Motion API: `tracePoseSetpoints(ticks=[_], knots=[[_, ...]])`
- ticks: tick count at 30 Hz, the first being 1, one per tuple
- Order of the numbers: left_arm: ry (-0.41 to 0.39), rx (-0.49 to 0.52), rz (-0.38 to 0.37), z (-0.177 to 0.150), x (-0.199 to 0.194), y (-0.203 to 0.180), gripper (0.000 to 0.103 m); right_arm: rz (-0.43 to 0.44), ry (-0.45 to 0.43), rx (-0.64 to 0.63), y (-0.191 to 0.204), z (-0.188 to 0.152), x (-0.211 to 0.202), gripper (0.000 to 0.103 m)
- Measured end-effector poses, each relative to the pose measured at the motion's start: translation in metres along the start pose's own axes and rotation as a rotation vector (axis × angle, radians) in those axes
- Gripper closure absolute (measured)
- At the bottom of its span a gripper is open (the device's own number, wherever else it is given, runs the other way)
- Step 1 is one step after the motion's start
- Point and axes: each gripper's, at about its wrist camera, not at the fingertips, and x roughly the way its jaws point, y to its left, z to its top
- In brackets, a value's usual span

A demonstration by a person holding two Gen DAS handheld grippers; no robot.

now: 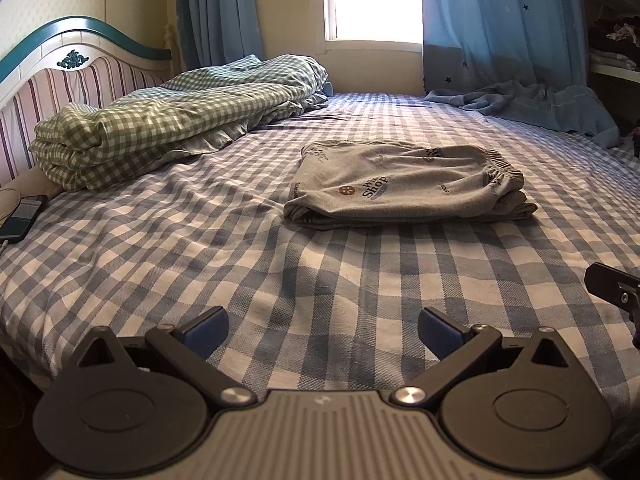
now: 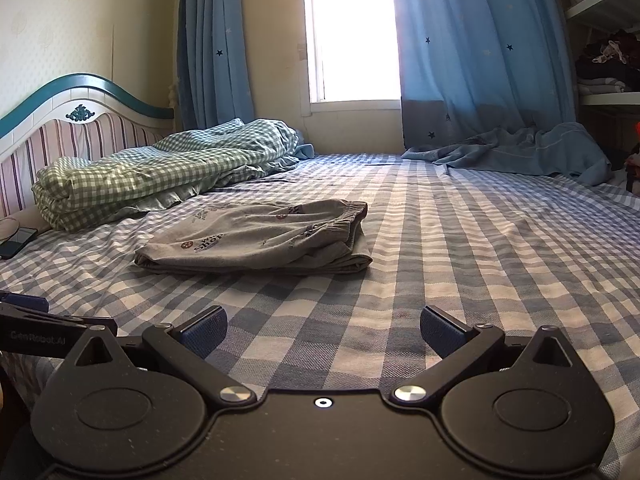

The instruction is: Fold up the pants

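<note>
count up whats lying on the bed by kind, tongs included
folded grey pants: 1
green checked quilt: 1
blue cloth by the curtain: 1
phone: 1
tongs, left and right, both open and holding nothing: 2
total: 6

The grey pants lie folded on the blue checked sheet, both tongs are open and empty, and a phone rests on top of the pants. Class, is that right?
One detail is wrong: the phone lies not on the grey pants but apart from them at the bed's edge, near the green checked quilt, as the left wrist view shows. The pants are folded on the blue checked sheet, and the left tongs and right tongs are open and empty.
</note>
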Motion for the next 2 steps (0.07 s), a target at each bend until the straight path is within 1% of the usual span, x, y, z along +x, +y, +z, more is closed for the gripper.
tracePoseSetpoints(ticks=[2], knots=[[0.000, -0.003, 0.001, 0.0003, 0.0004, 0.0000, 0.000, 0.002, 0.000, 0.000, 0.0012, -0.0007, -0.0010, 0.001]])
